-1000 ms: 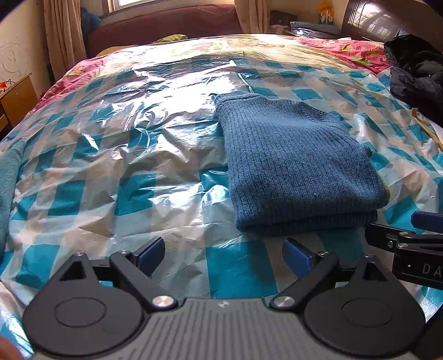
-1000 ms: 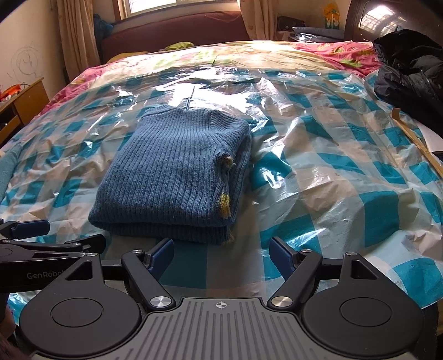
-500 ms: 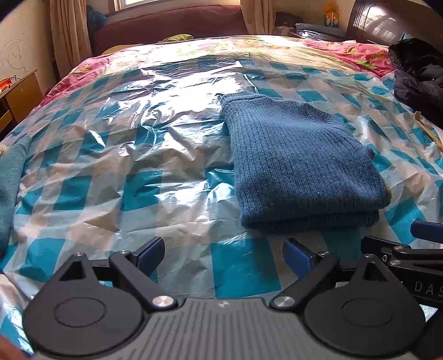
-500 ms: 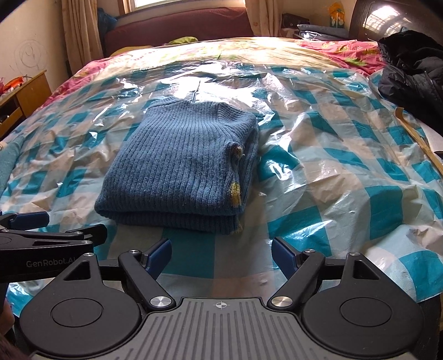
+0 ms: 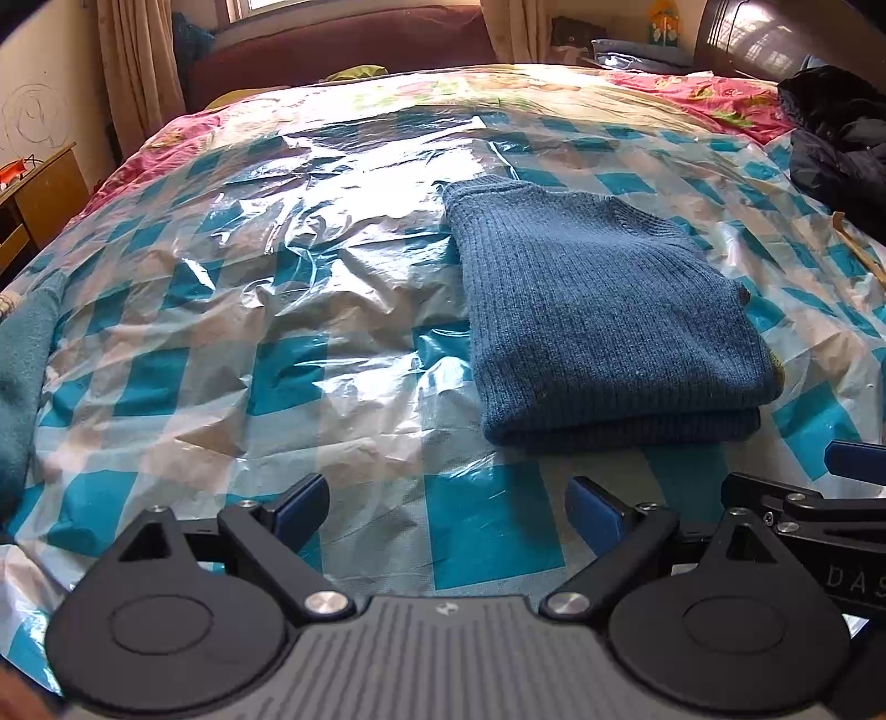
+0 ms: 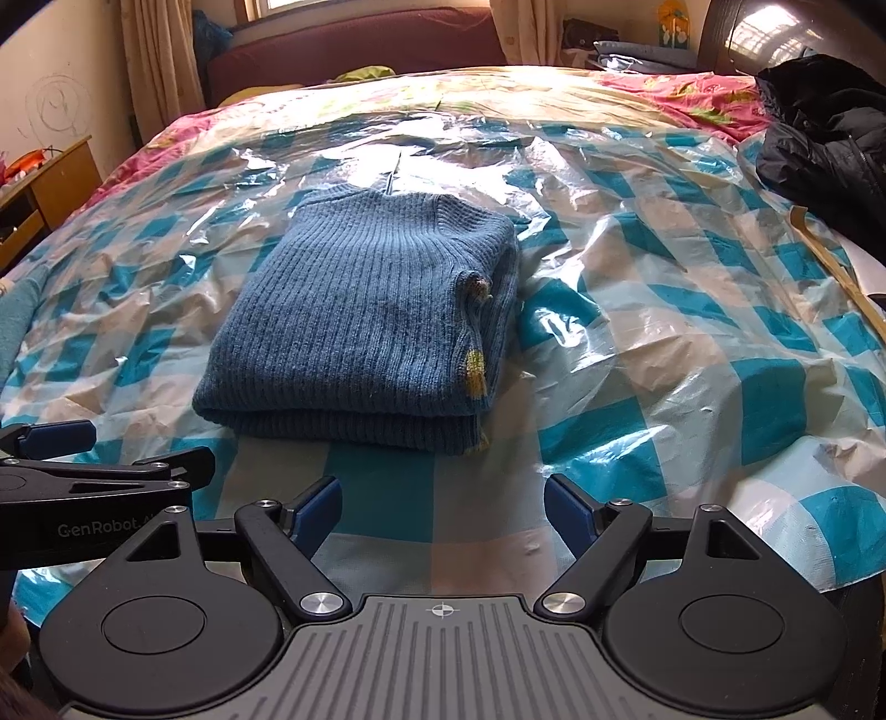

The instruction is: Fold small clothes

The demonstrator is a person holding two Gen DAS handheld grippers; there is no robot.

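Note:
A blue ribbed knit sweater (image 5: 598, 315) lies folded into a thick rectangle on the bed's blue-and-white checked plastic sheet (image 5: 277, 332). It also shows in the right wrist view (image 6: 365, 327), with small yellow patches on its right edge. My left gripper (image 5: 448, 512) is open and empty, low over the sheet, in front and left of the sweater. My right gripper (image 6: 443, 507) is open and empty, just in front of the sweater's near edge. Each gripper shows at the side of the other's view.
A black jacket (image 6: 825, 138) lies at the bed's right side, with a thin tan strip (image 6: 830, 266) near it. A teal cloth (image 5: 22, 376) lies at the left edge. A wooden cabinet (image 6: 50, 188) stands left; a dark red headboard (image 6: 354, 44) at the back.
Both grippers have drawn back slightly from the sweater and stay open. The sweater has not moved.

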